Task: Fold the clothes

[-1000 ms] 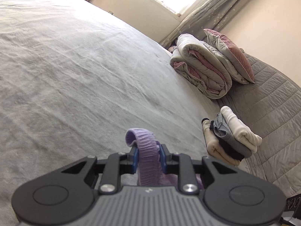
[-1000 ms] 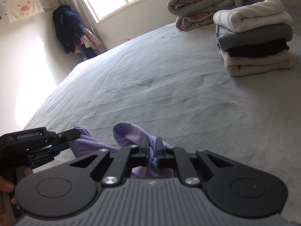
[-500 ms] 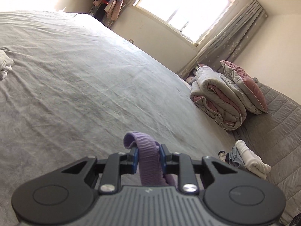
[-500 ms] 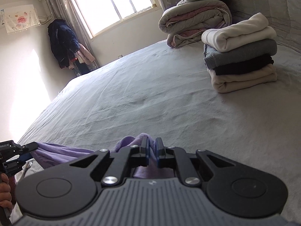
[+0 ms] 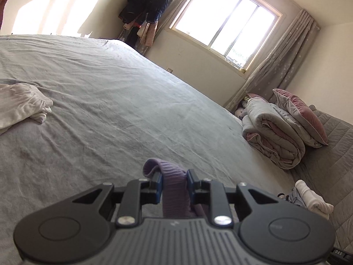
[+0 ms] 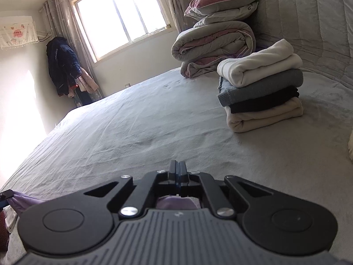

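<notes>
1. The left tongs [image 5: 174,186] pinch a soft purple ribbed cloth [image 5: 175,195]. The cloth sticks up between the two blue pads and curls over at the top.
2. The right tongs [image 6: 177,176] are pressed tight together. No cloth shows between their tips. A bit of the same purple cloth [image 6: 176,203] shows just under them, behind the tips.
3. In the right wrist view, more of the purple cloth shows at 8 o'clock. There it runs to the tip of the left tongs [image 6: 5,196] at the picture's edge.
4. All of this is over a big bed with a wrinkled grey sheet [image 5: 123,119].
5. In the left wrist view, a crumpled white cloth [image 5: 21,106] lies on the sheet at 9 o'clock.
6. In the right wrist view, a neat pile of folded clothes [image 6: 262,88] sits on the bed at 2 o'clock. From top to bottom it is white, grey, black and cream.
7. Behind the pile, at 1 o'clock, a rolled grey and pink quilt [image 6: 216,46] lies on the bed. A grey and pink pillow [image 6: 222,4] rests on top of it.
8. A bright window [image 6: 121,15] is at 11 o'clock in the right wrist view, with grey curtains beside it.
9. A dark blue coat [image 6: 62,66] hangs by the wall at 10 o'clock.
</notes>
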Demonstrator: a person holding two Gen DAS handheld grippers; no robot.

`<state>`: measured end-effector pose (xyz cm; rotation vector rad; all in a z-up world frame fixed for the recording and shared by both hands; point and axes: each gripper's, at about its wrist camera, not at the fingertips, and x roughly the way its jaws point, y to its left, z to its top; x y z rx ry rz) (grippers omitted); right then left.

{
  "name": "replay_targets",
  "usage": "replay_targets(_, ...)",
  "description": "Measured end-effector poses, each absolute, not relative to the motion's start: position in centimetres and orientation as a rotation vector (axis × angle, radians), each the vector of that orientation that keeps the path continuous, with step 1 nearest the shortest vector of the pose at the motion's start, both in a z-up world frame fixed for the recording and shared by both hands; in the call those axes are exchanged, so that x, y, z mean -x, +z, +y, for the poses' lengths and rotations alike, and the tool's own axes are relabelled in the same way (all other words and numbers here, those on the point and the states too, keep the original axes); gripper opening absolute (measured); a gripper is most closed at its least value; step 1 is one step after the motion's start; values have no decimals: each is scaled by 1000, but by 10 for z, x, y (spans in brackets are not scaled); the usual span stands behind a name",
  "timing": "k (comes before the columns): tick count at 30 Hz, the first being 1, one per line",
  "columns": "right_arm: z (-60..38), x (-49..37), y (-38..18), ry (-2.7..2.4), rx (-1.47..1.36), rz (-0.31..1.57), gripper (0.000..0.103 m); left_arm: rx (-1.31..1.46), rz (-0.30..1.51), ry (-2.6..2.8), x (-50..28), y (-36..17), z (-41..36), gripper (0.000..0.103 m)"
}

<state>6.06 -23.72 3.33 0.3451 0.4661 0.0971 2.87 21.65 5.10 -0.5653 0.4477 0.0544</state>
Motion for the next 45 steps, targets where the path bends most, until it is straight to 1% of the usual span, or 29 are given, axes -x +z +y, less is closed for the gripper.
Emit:
replay_targets(6,-236,-53,33,191,-352,508,1,545,435,-59,-9,53,216,23)
replay_targets(8,-232,-52,29,214,-364,542,6,537,423,-113,-2,54,216,23)
replay_targets(9,-230,-52,27,229,-372,560,12,533,418,-138,2,55,215,21)
replay_targets(13,-219,-52,23,265,-372,598,12,515,420,-239,16,53,213,18)
replay_targets(16,-210,-54,18,279,-358,620,15,489,442,-293,26,49,210,17)
replay_targets(17,-207,-55,16,287,-357,627,19,478,450,-308,29,47,209,17)
replay_targets(18,-204,-55,15,293,-355,632,30,462,456,-320,31,46,208,16)
replay_targets(20,-200,-56,12,301,-349,633,45,420,470,-351,37,44,205,11)
replay_targets(21,-197,-56,11,305,-343,636,45,399,478,-371,40,43,203,9)
replay_targets(27,-185,-59,2,319,-304,674,45,248,564,-504,55,30,189,9)
replay_targets(32,-180,-58,-2,317,-282,694,45,93,714,-523,55,8,177,10)
replay_targets(35,-177,-58,-4,312,-269,708,47,45,817,-510,50,-4,175,11)
replay_targets(38,-178,-59,-5,307,-266,715,51,46,866,-484,47,-9,177,24)
replay_targets(39,-178,-59,-5,306,-264,716,52,49,868,-472,46,-9,179,40)
replay_targets(40,-177,-59,-5,305,-262,721,52,59,858,-452,46,-7,182,52)
replay_targets(42,-176,-59,-4,307,-261,734,53,103,844,-407,43,-2,189,55)
replay_targets(43,-175,-59,-4,315,-260,742,53,124,836,-385,41,0,192,62)
replay_targets(45,-171,-58,-4,338,-259,758,57,171,832,-333,36,3,197,66)
